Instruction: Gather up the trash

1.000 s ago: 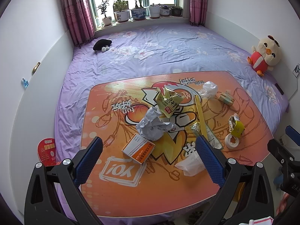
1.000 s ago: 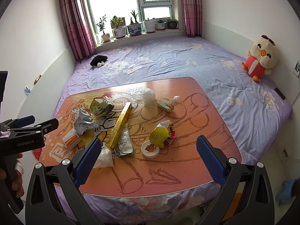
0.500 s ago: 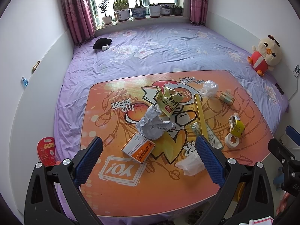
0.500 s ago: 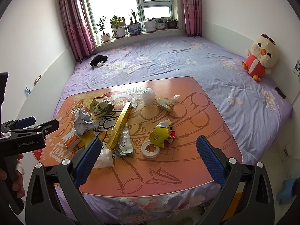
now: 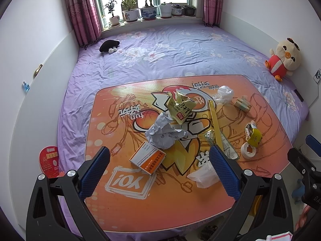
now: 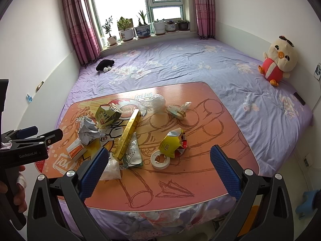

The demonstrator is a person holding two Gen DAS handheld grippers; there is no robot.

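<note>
We hold both grippers wide apart and empty above the near edge of the table (image 5: 124, 204). Left gripper (image 5: 159, 172): the orange-and-white box (image 5: 148, 159) lies just ahead between its fingers, crumpled paper (image 5: 163, 133) beyond. Right gripper (image 6: 159, 171): tape roll (image 6: 160, 159) sits nearest, yellow wrapper (image 6: 170, 143) behind; the long gold box (image 6: 128, 133) runs away from us, leaning right. We judge the left hand closer to the box. Only the right view shows the table's bare right half; no bin appears in either.
</note>
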